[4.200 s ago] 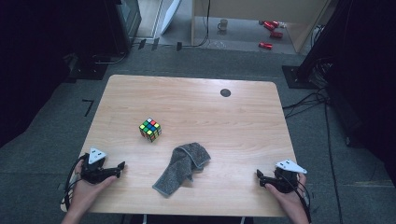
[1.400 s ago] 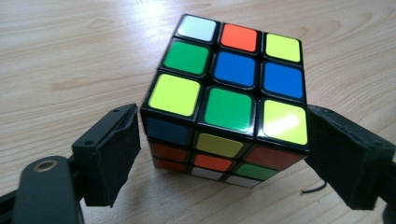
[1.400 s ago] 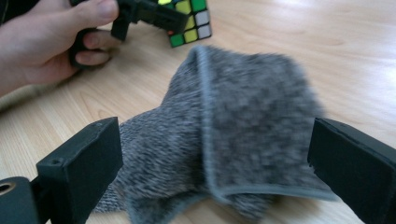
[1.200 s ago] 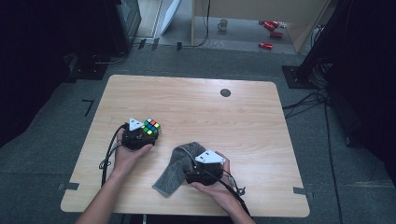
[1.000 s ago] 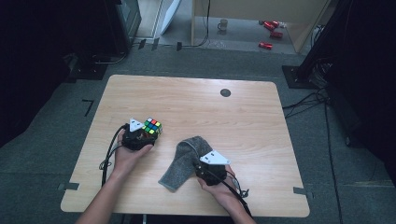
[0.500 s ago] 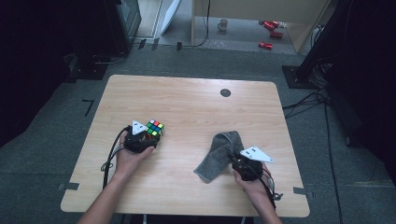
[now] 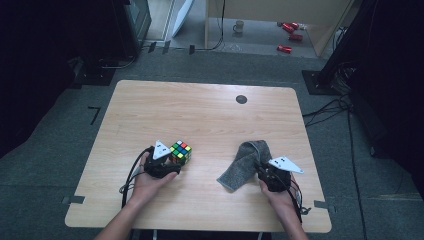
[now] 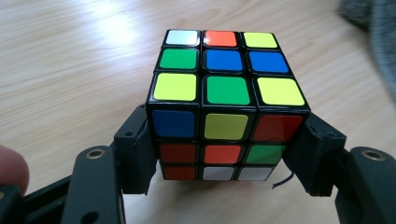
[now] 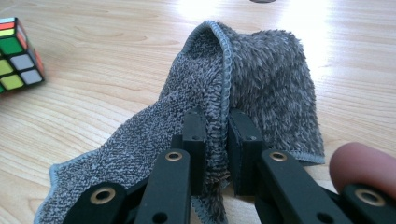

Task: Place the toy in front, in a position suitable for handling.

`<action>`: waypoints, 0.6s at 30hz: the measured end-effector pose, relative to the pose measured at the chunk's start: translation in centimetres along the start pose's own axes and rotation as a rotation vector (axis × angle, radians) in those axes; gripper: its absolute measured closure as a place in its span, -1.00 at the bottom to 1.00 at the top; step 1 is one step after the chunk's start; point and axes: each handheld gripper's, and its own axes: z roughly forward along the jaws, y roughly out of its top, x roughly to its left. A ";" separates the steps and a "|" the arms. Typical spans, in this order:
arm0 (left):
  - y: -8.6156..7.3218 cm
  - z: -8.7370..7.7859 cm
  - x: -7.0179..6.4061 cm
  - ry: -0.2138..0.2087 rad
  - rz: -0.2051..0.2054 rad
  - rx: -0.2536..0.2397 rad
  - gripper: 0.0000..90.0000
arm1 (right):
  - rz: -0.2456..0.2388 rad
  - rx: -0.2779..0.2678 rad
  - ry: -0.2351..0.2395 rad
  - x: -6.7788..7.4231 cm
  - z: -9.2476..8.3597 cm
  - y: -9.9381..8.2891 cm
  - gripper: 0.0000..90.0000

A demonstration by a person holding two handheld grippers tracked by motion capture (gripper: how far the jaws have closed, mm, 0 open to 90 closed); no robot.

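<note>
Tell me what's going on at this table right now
A person at a light wooden table works a hand-held gripper in each hand. The left gripper has its jaws clamped on either side of a multicoloured puzzle cube, which sits on the tabletop. The right gripper is shut on a fold of a fluffy grey towel, pinching it while the rest lies draped on the table, apart from the cube.

Site: lab or workshop room | Evidence: bare wooden table [image 7: 200, 107] on grey carpet [image 7: 75, 125] | loose cables [image 7: 327, 107] across floor | dark equipment stands [image 7: 132, 25] around | red cans [image 7: 290, 37], mug [image 7: 239, 26] on floor.
</note>
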 end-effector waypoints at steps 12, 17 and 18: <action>-1.1 -0.2 -3.7 -0.053 0.075 0.025 -0.23 | 0.001 0.011 0.005 -0.1 0.3 -0.1 0.67; -1.3 0.0 -3.7 -0.094 0.076 0.041 -0.33 | 0.002 0.013 0.012 -0.3 0.2 -0.1 -0.10; -1.4 -0.2 -3.6 -0.089 0.083 0.030 -0.48 | -0.005 0.002 0.014 -0.3 0.0 0.0 -0.34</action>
